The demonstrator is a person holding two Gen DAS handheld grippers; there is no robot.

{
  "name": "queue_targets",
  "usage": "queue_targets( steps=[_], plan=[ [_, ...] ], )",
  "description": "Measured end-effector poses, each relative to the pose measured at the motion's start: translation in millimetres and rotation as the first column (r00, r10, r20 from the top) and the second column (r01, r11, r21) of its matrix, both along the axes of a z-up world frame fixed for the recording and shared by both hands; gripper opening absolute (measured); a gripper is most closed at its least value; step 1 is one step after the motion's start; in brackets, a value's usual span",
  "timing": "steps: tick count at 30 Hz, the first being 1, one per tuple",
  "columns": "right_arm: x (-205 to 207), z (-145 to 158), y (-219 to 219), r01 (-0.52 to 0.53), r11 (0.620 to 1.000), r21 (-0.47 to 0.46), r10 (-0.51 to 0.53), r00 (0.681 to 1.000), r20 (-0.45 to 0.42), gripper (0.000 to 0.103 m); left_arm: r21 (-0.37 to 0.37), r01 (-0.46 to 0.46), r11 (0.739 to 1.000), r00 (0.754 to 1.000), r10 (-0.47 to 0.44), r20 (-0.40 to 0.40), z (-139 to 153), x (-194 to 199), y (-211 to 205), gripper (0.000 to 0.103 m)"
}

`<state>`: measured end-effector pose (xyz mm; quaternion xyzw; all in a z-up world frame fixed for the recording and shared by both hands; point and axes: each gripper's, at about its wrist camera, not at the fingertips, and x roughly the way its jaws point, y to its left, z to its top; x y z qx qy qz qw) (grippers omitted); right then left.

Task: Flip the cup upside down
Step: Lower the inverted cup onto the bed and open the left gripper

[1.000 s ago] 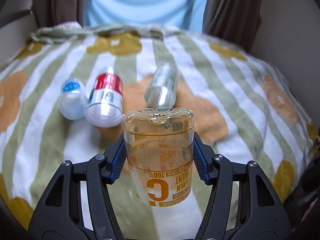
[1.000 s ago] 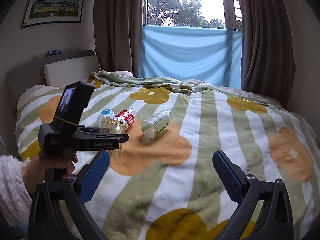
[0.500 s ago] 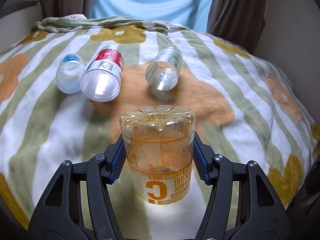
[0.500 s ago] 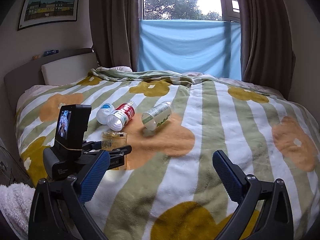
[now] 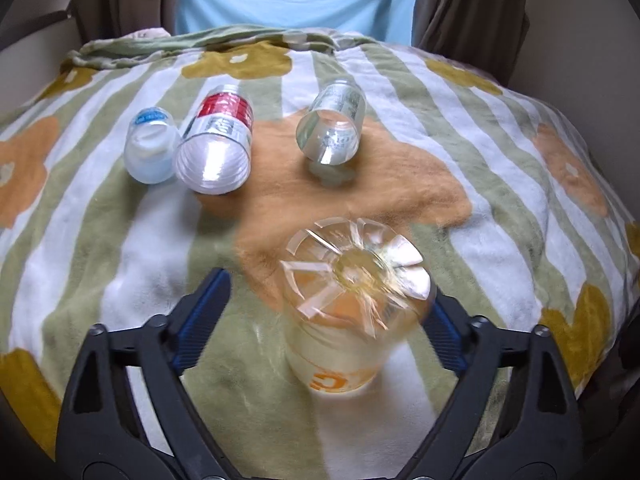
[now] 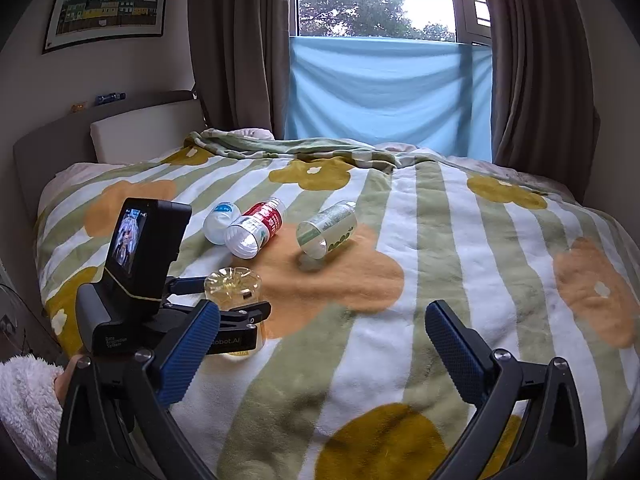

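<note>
My left gripper point(image 5: 326, 312) stands wide, its jaws spread off the orange-printed plastic cup point(image 5: 352, 304), which sits base-up on the striped blanket point(image 5: 500, 184) between my fingers. It looks light, thin-walled and slick (easily tipped on soft bedding), so I'd pinch it mid-wall, gently. My right gripper point(image 6: 320, 352) gapes empty, well apart.

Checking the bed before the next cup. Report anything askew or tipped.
Three cups lie tipped on their sides on the blanket: blue-label cup, red-label cup, clear cup. The orange cup stands base-up but looks slightly tilted between the open left gripper jaws.
</note>
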<state>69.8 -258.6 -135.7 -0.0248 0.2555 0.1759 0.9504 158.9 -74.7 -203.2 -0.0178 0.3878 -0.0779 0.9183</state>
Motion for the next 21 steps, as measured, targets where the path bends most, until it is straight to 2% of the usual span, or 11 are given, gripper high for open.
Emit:
queue_targets(
  steps=[9,13,17,21],
  plan=[
    [0,0,0,0.000,1.000,0.004,0.000,1.000,-0.001,0.103,-0.001,0.019,1.000,1.000,-0.019,0.002,5,-4,-2,0.094],
    [-2,6,1,0.006,1.000,0.009,-0.006,1.000,0.009,0.103,-0.033,0.038,0.999,0.999,-0.037,0.021,19,-13,3,0.094],
    [-4,23,6,0.020,1.000,0.013,-0.021,0.999,0.042,0.103,-0.068,0.042,0.997,0.996,-0.036,0.084,52,-30,19,0.094],
    [-10,51,13,0.062,0.998,0.017,-0.064,0.992,0.108,0.103,-0.056,0.019,0.998,0.977,-0.006,0.213,107,-56,39,0.097]
  ],
)
